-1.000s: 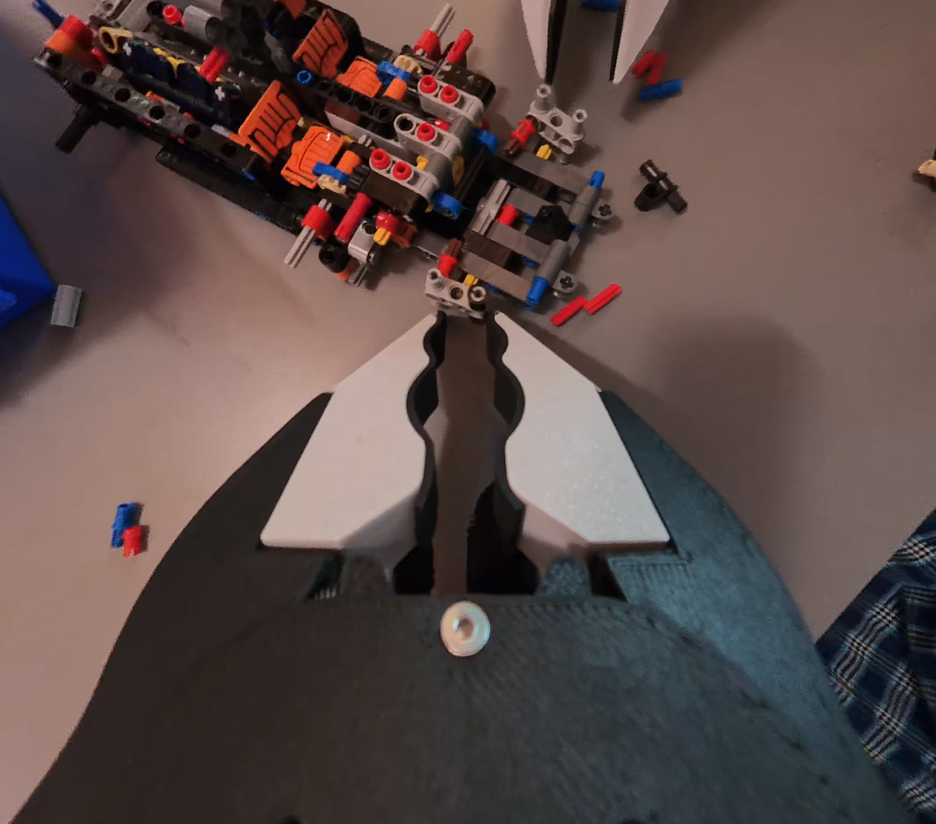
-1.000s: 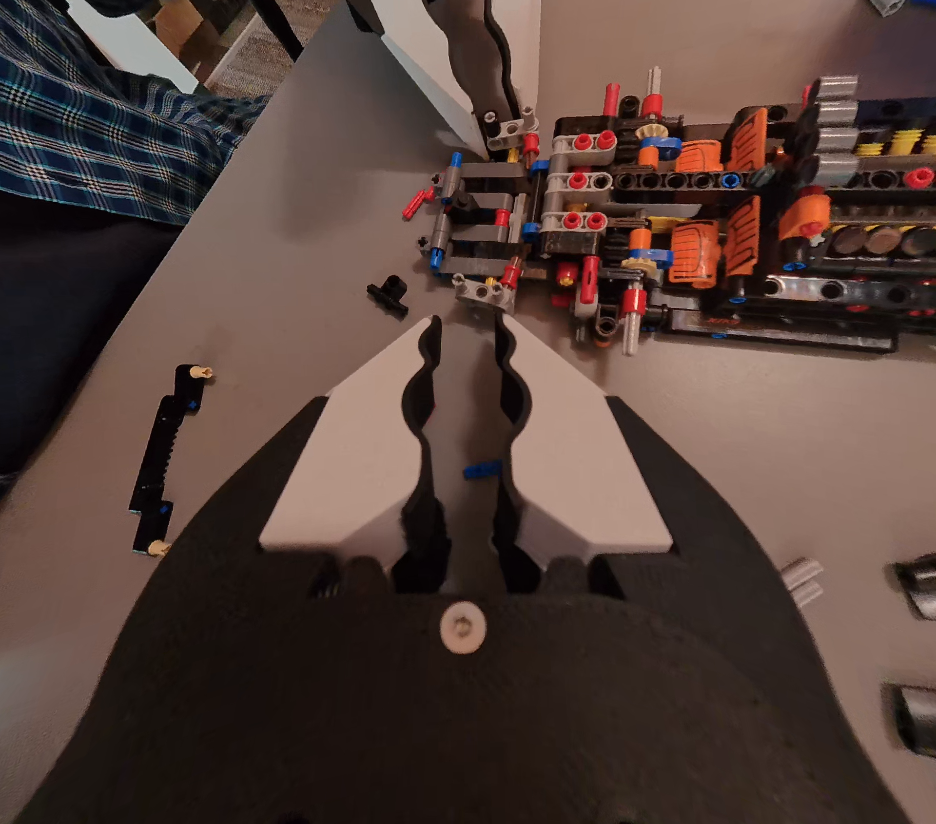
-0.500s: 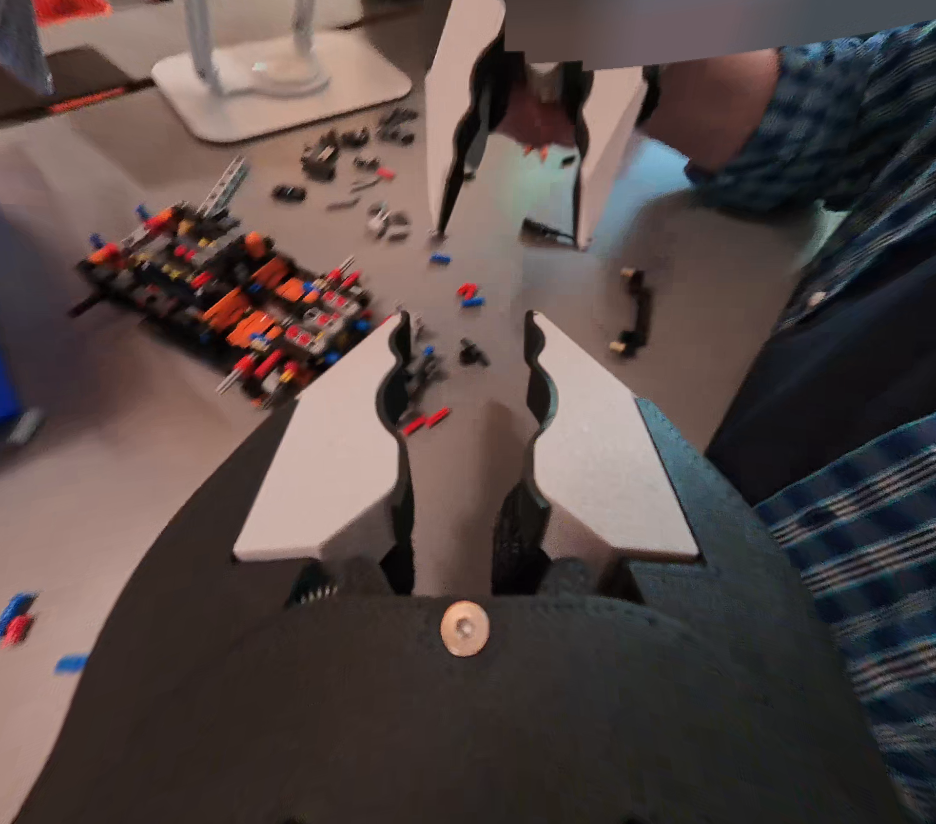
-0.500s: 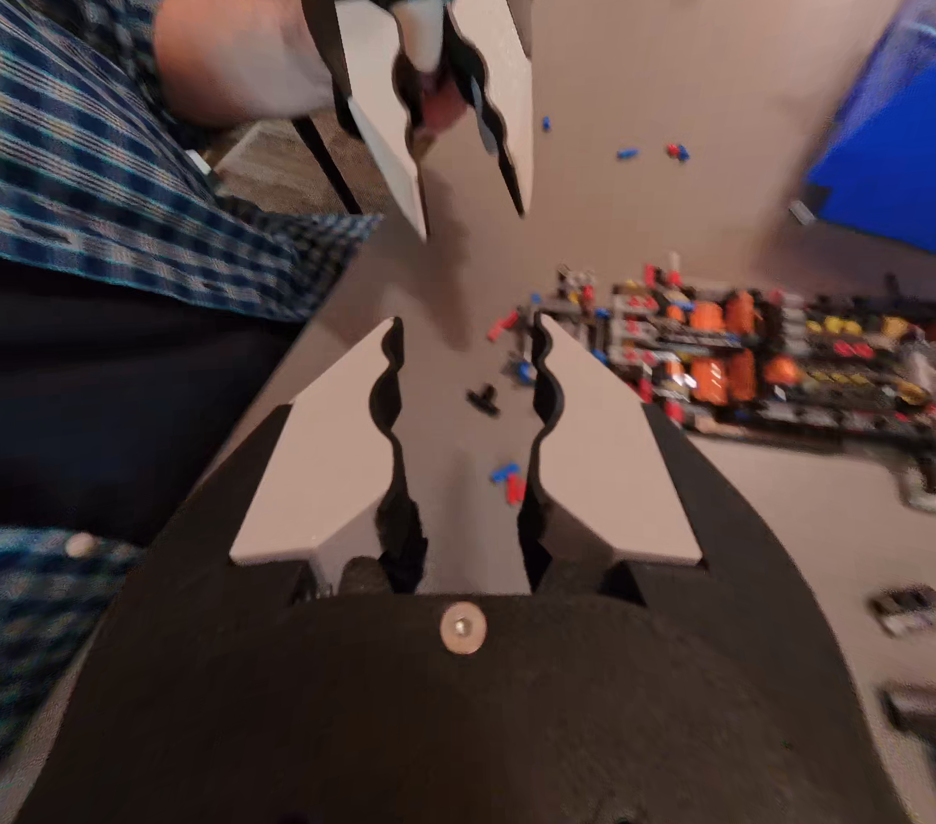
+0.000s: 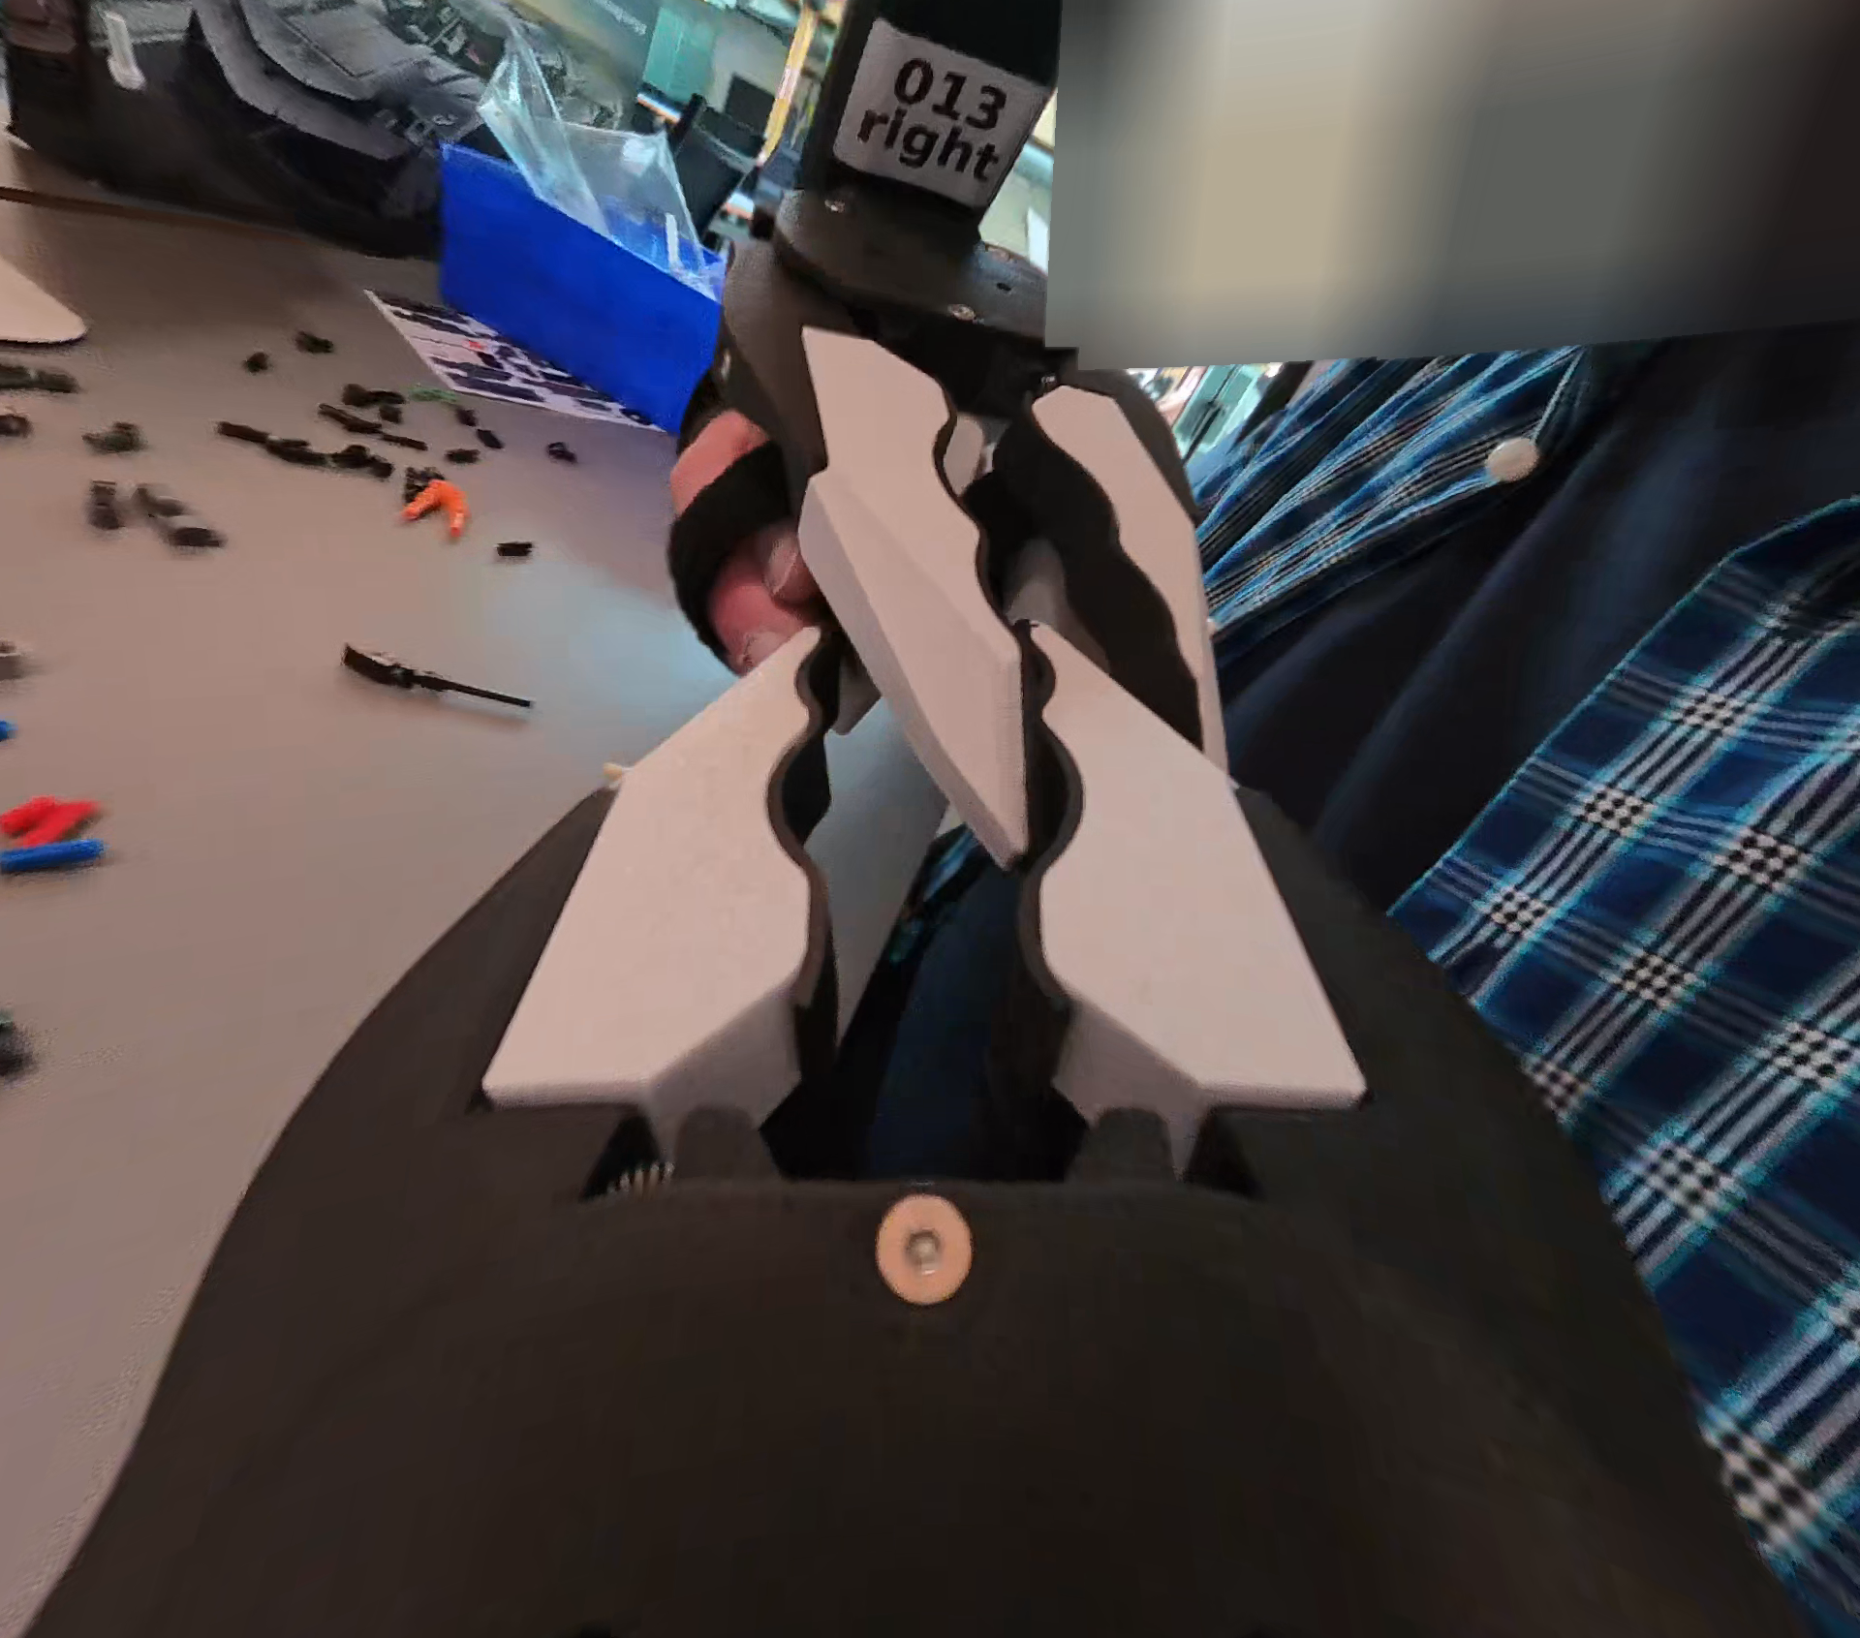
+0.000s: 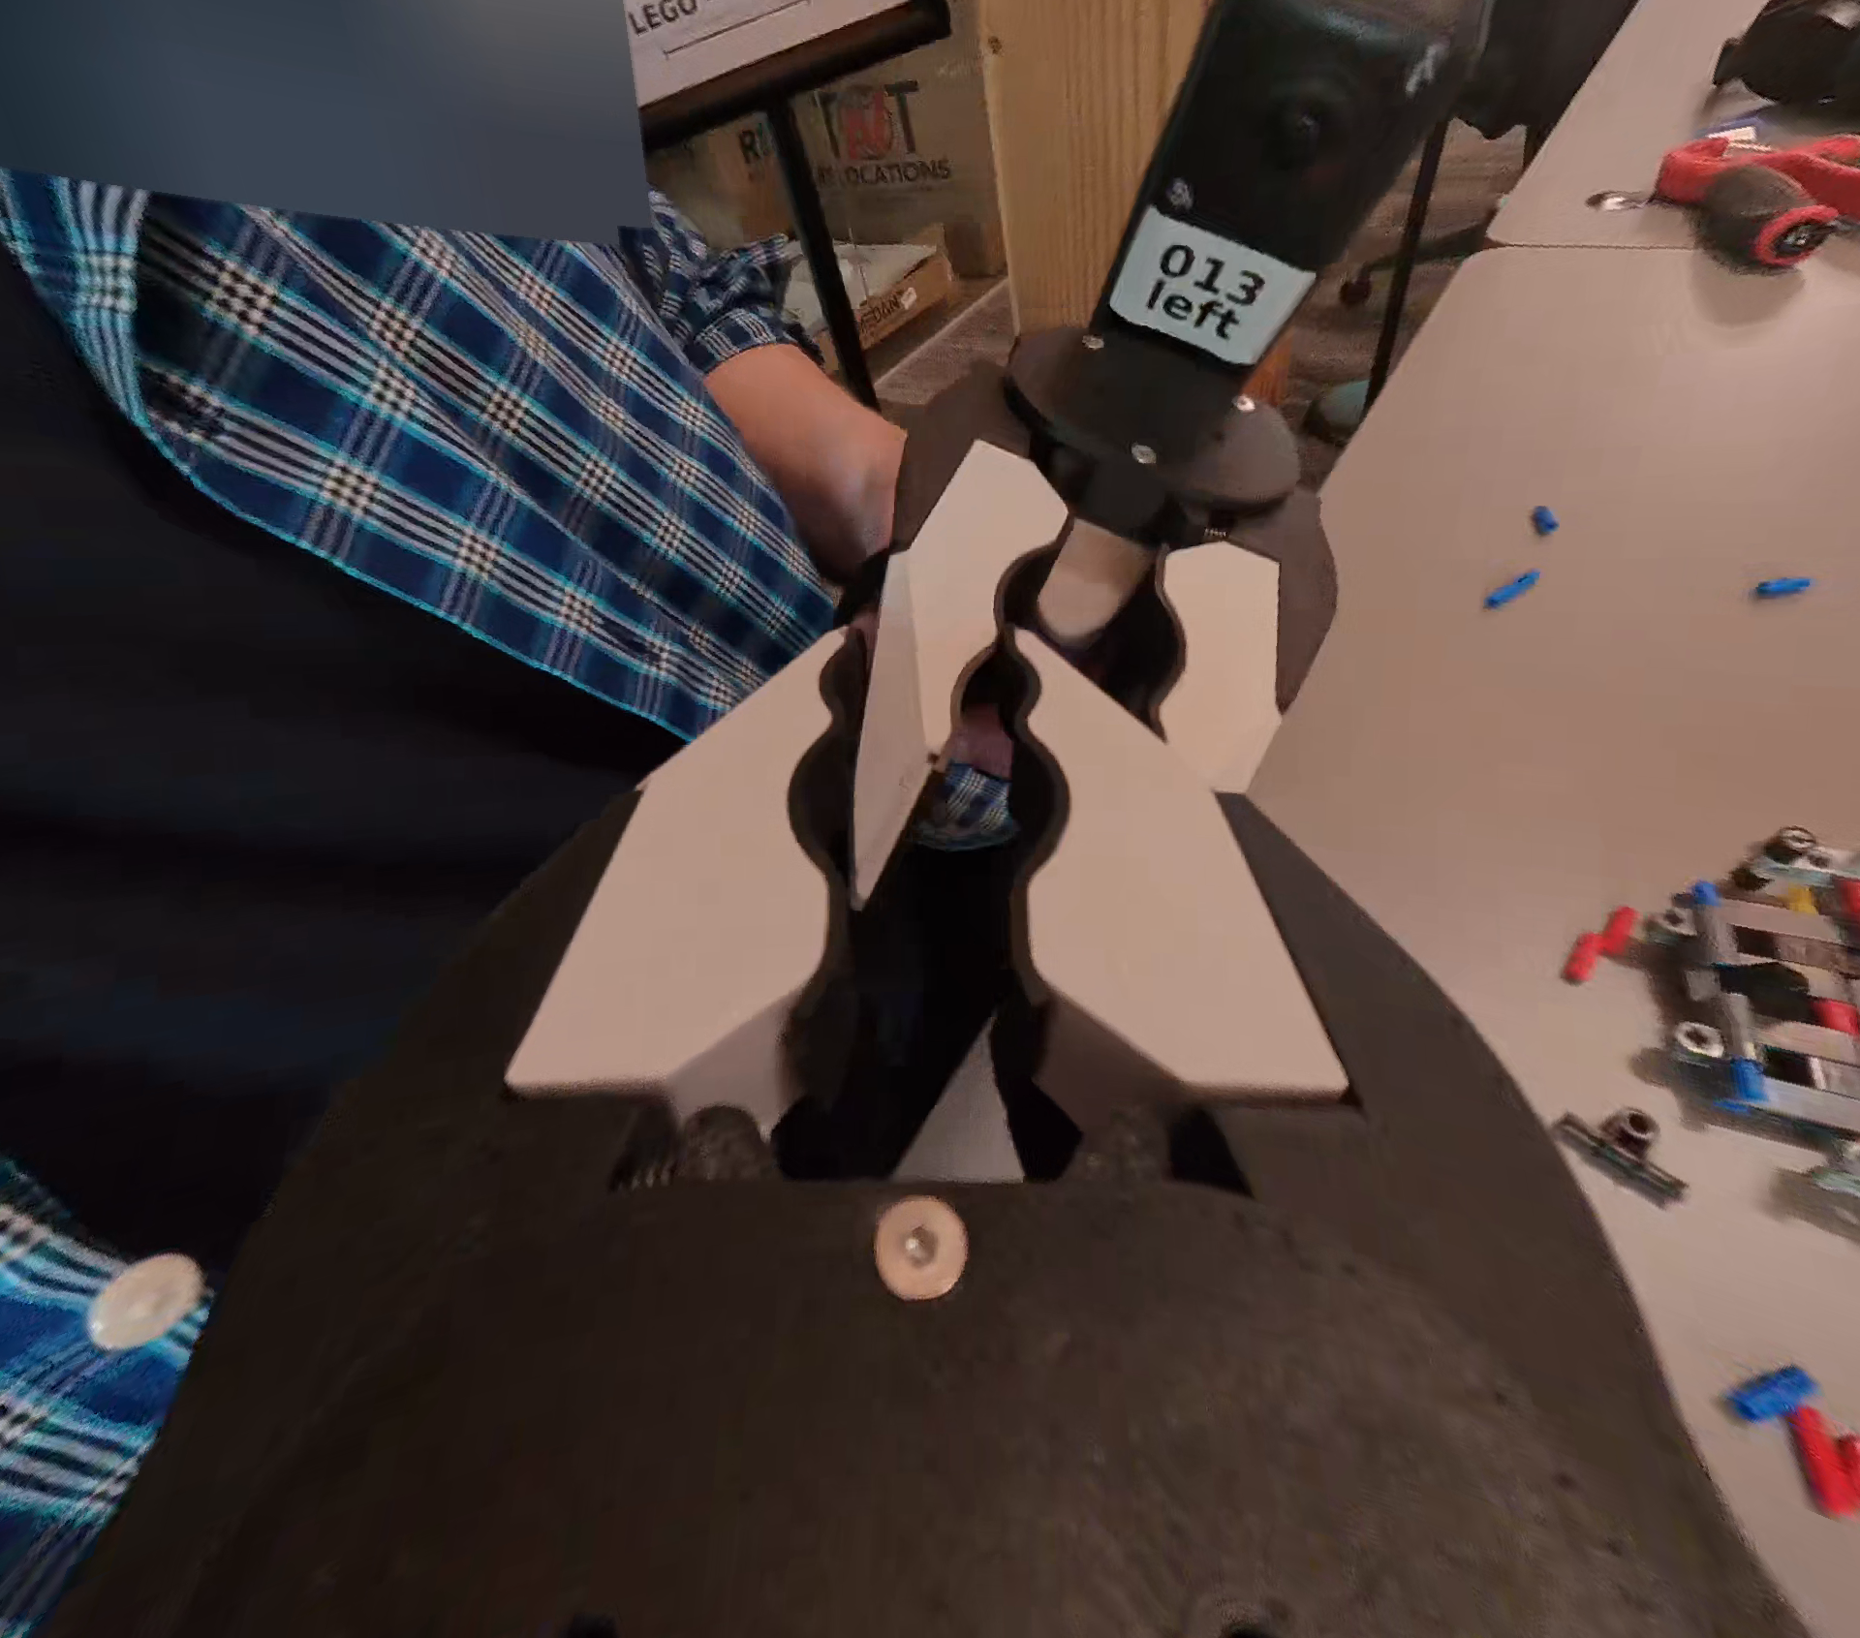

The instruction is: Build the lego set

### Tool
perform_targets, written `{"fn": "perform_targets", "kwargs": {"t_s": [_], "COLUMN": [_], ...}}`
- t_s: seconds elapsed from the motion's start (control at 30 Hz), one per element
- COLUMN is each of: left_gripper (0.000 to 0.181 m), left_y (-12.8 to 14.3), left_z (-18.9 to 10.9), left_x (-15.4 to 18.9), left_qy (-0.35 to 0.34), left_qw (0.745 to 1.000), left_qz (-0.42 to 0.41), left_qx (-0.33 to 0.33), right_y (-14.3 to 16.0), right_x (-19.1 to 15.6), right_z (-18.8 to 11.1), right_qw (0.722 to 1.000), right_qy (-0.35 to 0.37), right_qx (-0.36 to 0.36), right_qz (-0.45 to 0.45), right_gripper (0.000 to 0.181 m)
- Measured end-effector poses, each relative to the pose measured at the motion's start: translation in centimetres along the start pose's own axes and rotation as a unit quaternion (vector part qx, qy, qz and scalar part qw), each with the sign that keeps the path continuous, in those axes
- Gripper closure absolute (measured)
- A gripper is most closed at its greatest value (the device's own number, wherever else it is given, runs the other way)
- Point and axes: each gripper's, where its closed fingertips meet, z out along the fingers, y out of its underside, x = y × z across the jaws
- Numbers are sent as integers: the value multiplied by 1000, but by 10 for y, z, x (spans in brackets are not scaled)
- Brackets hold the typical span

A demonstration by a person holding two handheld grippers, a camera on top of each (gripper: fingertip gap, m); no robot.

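Note:
Both grippers are raised off the grey table (image 5: pixel 302 936) and point at each other, with their white fingers interleaved. My left gripper (image 5: pixel 926 639) is open and empty; one of the right gripper's fingers (image 5: pixel 906 613) lies slanted between its jaws. My right gripper (image 6: pixel 931 639) is open and empty; one of the left gripper's fingers (image 6: pixel 891 714) reaches between its jaws. The part-built Lego model (image 6: pixel 1771 1016), grey, black, blue and red, lies on the table at the right edge of the right wrist view. It is out of the left wrist view.
A person in a blue plaid shirt (image 5: pixel 1610 885) sits close behind the grippers. Loose pieces lie around: red and blue pins (image 5: pixel 50 830), a black axle piece (image 5: pixel 423 674), blue pins (image 6: pixel 1510 588), a black piece (image 6: pixel 1620 1137). A blue bin (image 5: pixel 574 302) and the set's box (image 5: pixel 282 10) stand farther back.
Both grippers have lifted away from the model, swung up towards the person and closed in on each other. Their fingers now interleave. Both opened wider than a second ago.

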Motion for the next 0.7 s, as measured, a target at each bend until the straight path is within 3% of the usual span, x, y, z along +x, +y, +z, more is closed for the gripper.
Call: {"fn": "perform_targets", "kwargs": {"t_s": [0.27, 0.33, 0.37, 0.43, 0.53, 0.6, 0.63, 0.7], "left_gripper": [141, 147, 151, 148, 151, 171, 181, 181], "left_y": [-1, -4, -6, -8, -5, -1, 3, 10], "left_z": [9, 9, 6, -4, -25, -39, -46, -57], "left_x": [21, 14, 10, -4, -33, -50, -59, -76], "left_qy": [67, 50, 41, 3, -91, -141, -167, -207], "left_qw": [996, 997, 998, 1000, 995, 985, 978, 964], "left_qz": [-52, -55, -47, -21, 33, 67, 86, 108], "left_qx": [41, 32, 27, 8, -35, -71, -95, -131], "right_y": [-2, -1, 0, -2, 14, 37, 54, 85], "right_x": [-19, -18, -17, -11, 18, 45, 60, 85], "right_z": [-1, -4, -7, -25, -83, -139, -171, -231], "right_qw": [1000, 999, 999, 996, 981, 960, 943, 907], "right_qy": [17, 33, 46, 85, 188, 269, 316, 392], "right_qx": [4, -3, -11, -14, -43, -72, -98, -134], "right_qz": [15, 15, 6, -14, -12, 18, 41, 82], "right_gripper": [153, 151, 137, 136, 158, 181, 181, 181]}}
